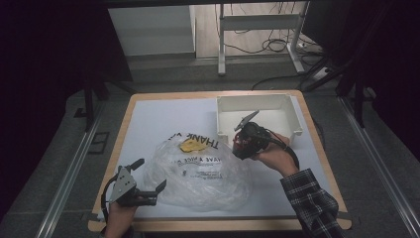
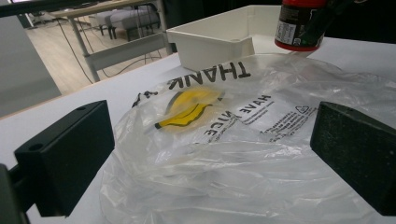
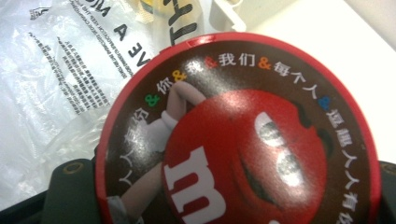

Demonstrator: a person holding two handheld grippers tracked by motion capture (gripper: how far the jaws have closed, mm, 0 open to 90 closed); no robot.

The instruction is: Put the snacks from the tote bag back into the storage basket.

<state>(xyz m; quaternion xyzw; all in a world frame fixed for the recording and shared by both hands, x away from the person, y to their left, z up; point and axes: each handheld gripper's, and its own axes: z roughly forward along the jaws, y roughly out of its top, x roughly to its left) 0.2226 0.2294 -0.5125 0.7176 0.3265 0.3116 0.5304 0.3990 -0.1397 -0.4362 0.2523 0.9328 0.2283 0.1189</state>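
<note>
Above the worktop (image 1: 148, 119), from the high view, my right tool (image 1: 246, 135) is clamped on a red candy tub (image 1: 242, 145), held between the plastic bag (image 1: 198, 173) and the white bin (image 1: 257, 115); my left tool (image 1: 148, 186) rests by the bag, jaws apart. Through the left gripper view, the bag (image 2: 243, 154) lies between its 2 jaws, untouched. Up close in the right gripper view, the tub's round lid (image 3: 238, 135) looks stiff, smooth, probably light; gripping its sides seems safest.

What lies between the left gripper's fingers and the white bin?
The clear plastic bag with its yellow smiley print, lying on the table between the left gripper and the white bin, in the high view.
</note>
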